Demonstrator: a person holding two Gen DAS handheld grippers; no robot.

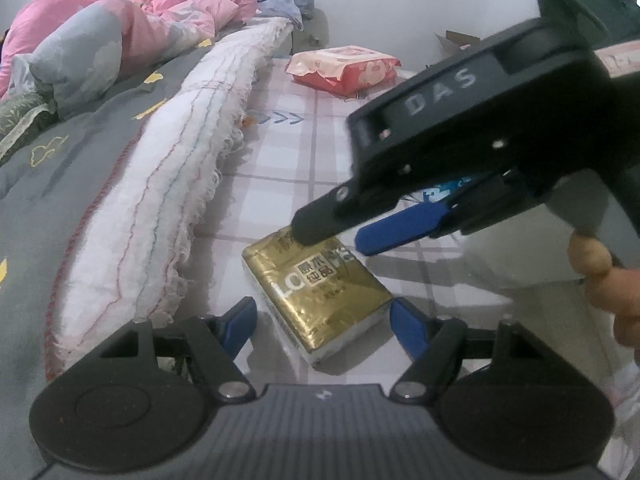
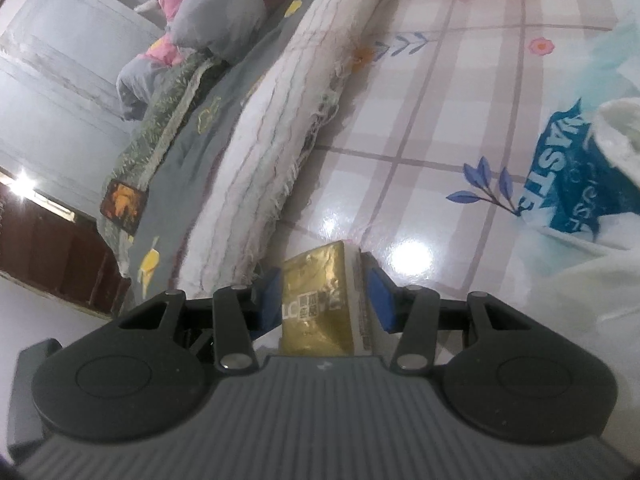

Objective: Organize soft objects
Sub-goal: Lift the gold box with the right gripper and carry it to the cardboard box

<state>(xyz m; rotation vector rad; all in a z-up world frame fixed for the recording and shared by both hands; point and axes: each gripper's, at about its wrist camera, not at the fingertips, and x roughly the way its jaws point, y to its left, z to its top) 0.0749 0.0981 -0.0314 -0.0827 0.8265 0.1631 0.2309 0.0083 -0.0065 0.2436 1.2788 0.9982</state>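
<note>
A gold tissue pack (image 1: 320, 288) lies flat on the checked table cover (image 1: 304, 152). My left gripper (image 1: 323, 326) is open, its blue fingers standing on either side of the pack's near end, apart from it. My right gripper (image 1: 332, 236) comes in from the upper right in the left wrist view, open, with its fingers over the pack's far end. In the right wrist view the gold pack (image 2: 316, 304) sits between the right gripper's (image 2: 326, 298) blue pads; the jaws stand a little wider than the pack.
A red-and-pink tissue package (image 1: 344, 66) lies at the table's far end. A rolled white fringed blanket (image 1: 168, 200) runs along the table's left side, next to a grey bed with pink bedding and a child. A blue-printed plastic bag (image 2: 580, 184) lies at the right.
</note>
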